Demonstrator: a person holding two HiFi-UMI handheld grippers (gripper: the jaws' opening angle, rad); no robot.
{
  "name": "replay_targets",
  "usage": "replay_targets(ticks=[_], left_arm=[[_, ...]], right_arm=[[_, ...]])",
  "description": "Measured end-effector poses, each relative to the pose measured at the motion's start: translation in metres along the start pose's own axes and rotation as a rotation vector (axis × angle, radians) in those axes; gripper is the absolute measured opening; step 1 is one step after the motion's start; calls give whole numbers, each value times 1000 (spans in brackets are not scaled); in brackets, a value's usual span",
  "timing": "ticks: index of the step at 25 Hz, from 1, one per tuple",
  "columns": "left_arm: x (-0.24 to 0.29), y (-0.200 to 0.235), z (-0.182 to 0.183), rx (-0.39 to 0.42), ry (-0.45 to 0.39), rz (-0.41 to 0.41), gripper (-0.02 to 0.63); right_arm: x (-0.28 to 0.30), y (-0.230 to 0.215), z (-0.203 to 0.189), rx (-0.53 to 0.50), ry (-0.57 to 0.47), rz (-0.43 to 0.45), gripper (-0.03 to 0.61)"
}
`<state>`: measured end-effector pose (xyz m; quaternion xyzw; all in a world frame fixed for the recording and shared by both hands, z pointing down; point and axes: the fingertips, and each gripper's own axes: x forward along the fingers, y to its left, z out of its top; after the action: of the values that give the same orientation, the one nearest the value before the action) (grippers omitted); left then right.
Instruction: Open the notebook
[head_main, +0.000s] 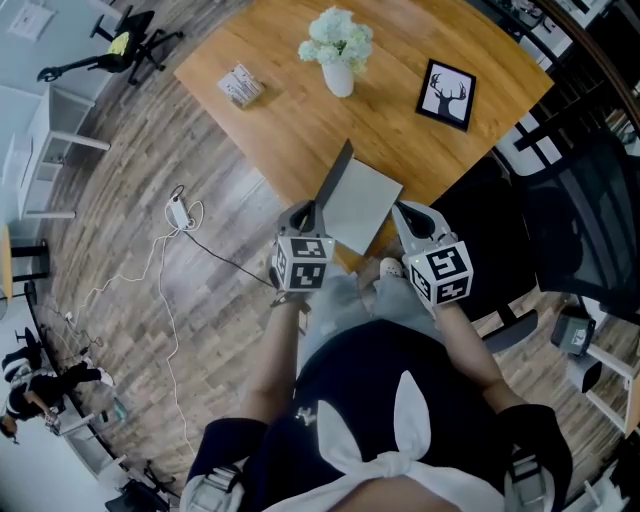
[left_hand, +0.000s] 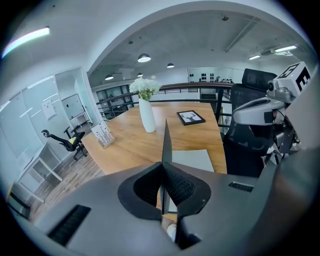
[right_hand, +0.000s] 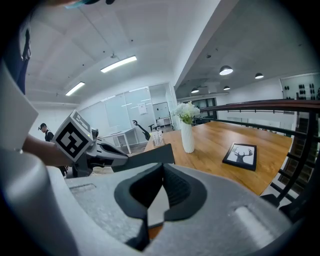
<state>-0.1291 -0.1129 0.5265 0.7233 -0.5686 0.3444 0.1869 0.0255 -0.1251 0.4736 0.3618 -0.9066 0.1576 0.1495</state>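
Observation:
The notebook lies at the near edge of the wooden table (head_main: 290, 120), its pale grey page (head_main: 362, 207) showing. Its dark cover (head_main: 334, 178) stands raised almost upright. My left gripper (head_main: 306, 214) is shut on that cover, which runs edge-on between the pads in the left gripper view (left_hand: 166, 142). My right gripper (head_main: 403, 214) is at the notebook's near right corner, and its jaws are shut with a strip of pale page (right_hand: 159, 206) between them. From the right gripper view the lifted cover (right_hand: 145, 156) shows dark, with the left gripper (right_hand: 107, 152) on it.
On the table stand a white vase of flowers (head_main: 338, 58), a framed deer picture (head_main: 446, 95) and a small card holder (head_main: 240, 86). A black office chair (head_main: 575, 215) is close on the right. A cable and power strip (head_main: 180, 210) lie on the floor at the left.

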Motion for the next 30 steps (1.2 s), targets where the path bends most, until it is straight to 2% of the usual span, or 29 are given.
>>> replay_targets(ticks=[20, 30], left_arm=[[23, 68, -8, 29, 23, -82, 23], [36, 93, -14, 14, 46, -145, 25]], right_arm=[[35, 11, 9, 55, -3, -142, -2], [46, 14, 3, 87, -3, -224, -2]])
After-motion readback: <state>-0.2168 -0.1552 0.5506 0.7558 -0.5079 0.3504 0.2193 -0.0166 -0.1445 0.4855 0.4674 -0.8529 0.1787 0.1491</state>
